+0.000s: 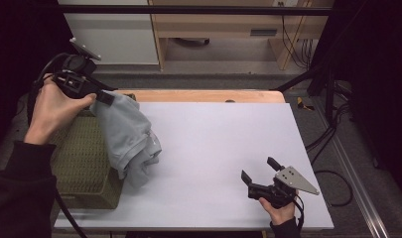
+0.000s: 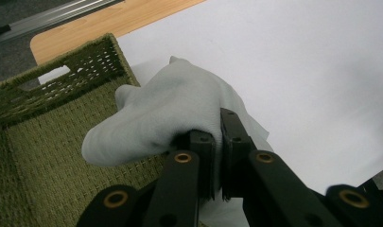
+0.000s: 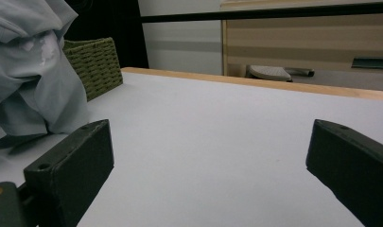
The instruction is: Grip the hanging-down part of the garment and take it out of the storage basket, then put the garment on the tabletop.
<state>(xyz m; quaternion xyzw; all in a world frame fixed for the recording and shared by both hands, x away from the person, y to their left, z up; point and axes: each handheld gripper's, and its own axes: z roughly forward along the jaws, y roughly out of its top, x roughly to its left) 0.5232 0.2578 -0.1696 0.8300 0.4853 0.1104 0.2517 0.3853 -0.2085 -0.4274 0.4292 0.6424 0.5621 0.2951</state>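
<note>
Left hand-held gripper [image 2: 217, 156] is pinching a pale grey garment [image 1: 129, 136], lifting it above the green woven basket [image 1: 82, 158] at the counter's [image 1: 218, 144] left edge; cloth is draping over the basket rim. Right hand-held gripper [image 1: 260, 169] is resting near the front right, jaws spread wide, holding nothing.

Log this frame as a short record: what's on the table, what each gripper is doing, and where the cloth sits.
surface: white table
container: green woven basket, at the table's left edge
cloth: pale grey garment, lifted, draping over the basket's rim onto the table
left gripper: shut on the garment, above the basket
right gripper: open, holds nothing, low over the table's near right
</note>
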